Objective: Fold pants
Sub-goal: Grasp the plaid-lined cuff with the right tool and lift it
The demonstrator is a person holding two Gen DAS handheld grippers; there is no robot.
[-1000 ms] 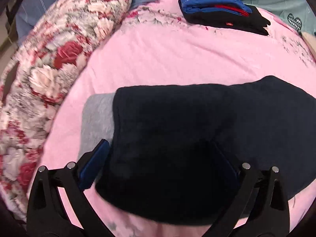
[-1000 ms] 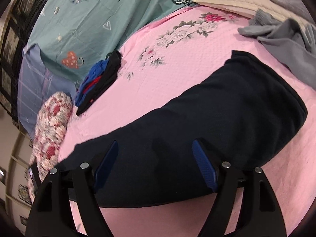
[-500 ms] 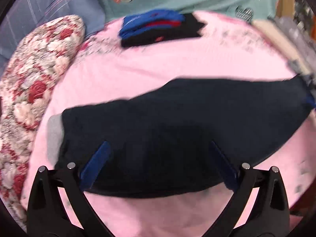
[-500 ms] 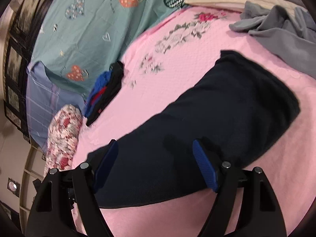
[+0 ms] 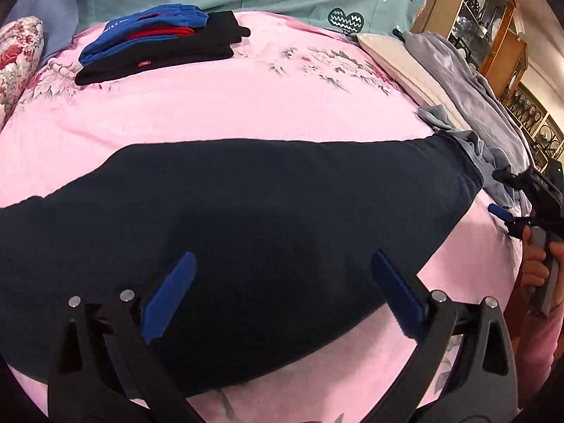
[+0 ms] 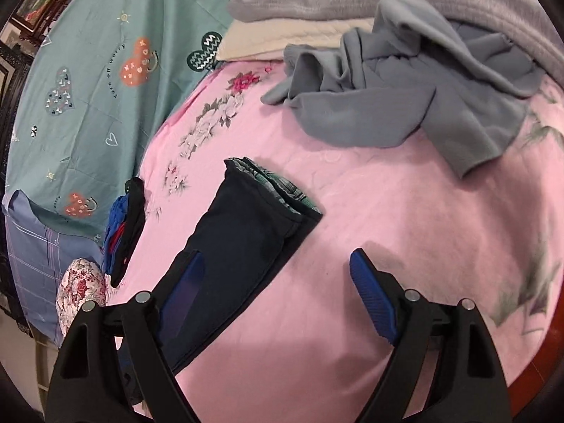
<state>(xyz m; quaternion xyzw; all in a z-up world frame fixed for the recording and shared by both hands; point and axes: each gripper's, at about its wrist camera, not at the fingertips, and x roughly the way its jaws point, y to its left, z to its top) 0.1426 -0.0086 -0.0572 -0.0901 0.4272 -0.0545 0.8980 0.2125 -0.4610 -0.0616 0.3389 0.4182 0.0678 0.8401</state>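
Note:
The dark navy pants point(image 5: 253, 211) lie flat in a long band across the pink bedsheet point(image 5: 229, 105). In the right wrist view the pants point(image 6: 243, 225) run from lower left up to their waistband end with a green plaid lining point(image 6: 282, 190). My left gripper point(image 5: 278, 292) is open and empty, hovering over the middle of the pants. My right gripper point(image 6: 275, 289) is open and empty, above the sheet beside the waistband end. The right gripper also shows in the left wrist view point(image 5: 507, 218) at the far right, held by a hand.
A stack of folded blue, red and black clothes point(image 5: 158, 46) lies at the back of the bed. Crumpled grey garments point(image 6: 405, 95) and a cream pillow point(image 6: 282, 38) lie at the right. A floral bolster point(image 5: 17, 56) is at the left. A teal heart-print cover point(image 6: 88, 88) lies behind.
Both grippers have drawn back and swung right. The left view now shows the whole length of the pants. The right gripper has moved off the pants to the waistband end.

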